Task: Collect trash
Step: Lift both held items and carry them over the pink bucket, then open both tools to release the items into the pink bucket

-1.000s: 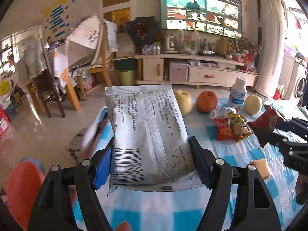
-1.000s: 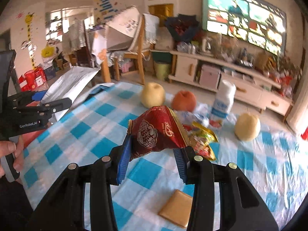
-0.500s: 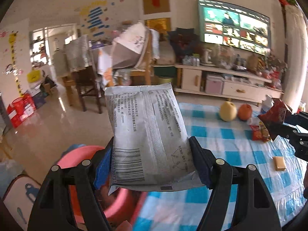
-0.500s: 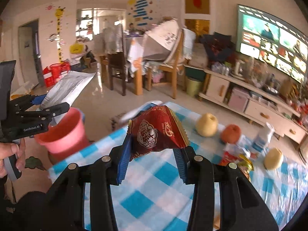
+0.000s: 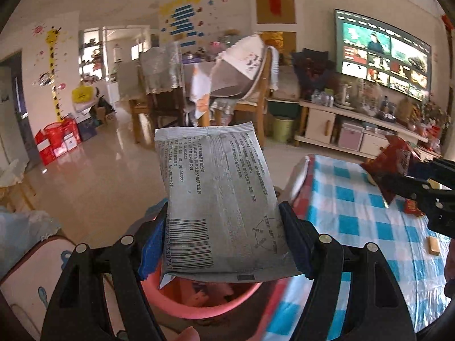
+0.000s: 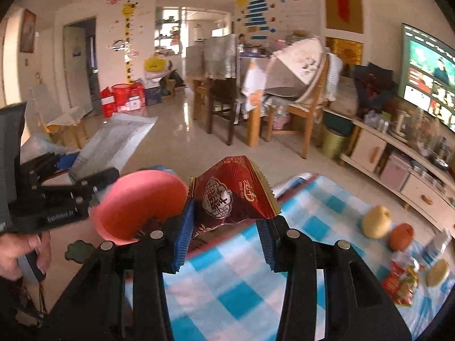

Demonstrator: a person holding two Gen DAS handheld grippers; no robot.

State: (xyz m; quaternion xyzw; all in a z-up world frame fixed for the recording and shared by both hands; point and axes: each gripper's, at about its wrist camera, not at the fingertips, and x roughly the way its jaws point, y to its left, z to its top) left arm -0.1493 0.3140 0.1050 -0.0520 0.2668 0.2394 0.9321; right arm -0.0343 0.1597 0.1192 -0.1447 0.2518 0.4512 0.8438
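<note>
Silver packet (image 5: 219, 199) is clamped by left gripper (image 5: 224, 244) above pink bin (image 5: 204, 304); red wrapper (image 6: 230, 196) is pinched by right gripper (image 6: 226, 241).

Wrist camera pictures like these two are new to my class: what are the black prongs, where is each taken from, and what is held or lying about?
A person holds a two-finger gripper in each hand; each carries a fisheye camera looking along its fingers. The left gripper clamps a silver packet above a pink bin. The right gripper clamps a red wrapper. On the checked tablecloth lie fruit and more wrappers.
</note>
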